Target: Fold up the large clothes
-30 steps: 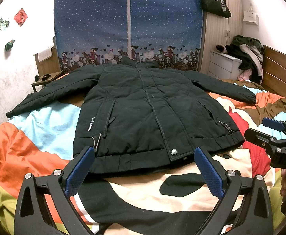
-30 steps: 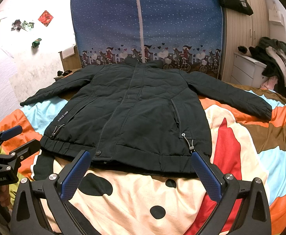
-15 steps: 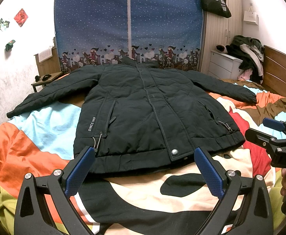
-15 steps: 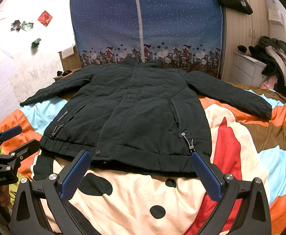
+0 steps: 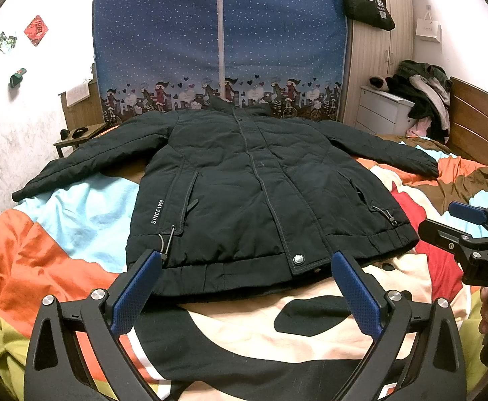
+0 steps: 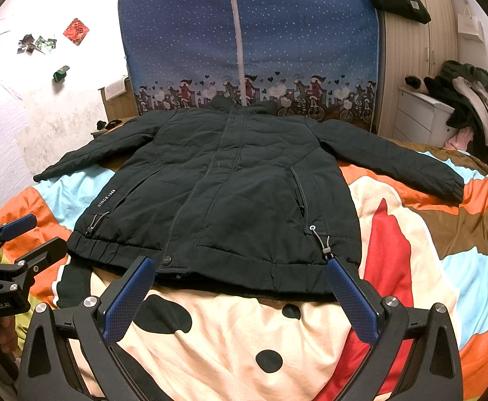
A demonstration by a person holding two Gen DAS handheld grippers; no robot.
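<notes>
Black jacket (image 5: 244,193) flat on patchwork quilt (image 5: 70,214) (bedroom, seemingly)

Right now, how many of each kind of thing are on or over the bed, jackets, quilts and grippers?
Jacket: 1
Quilt: 1
Grippers: 2, left gripper and right gripper, both open and empty
Total: 4

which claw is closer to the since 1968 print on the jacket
Left. The left claw sits below the print; the right claw is toward the hem's opposite end.
</notes>
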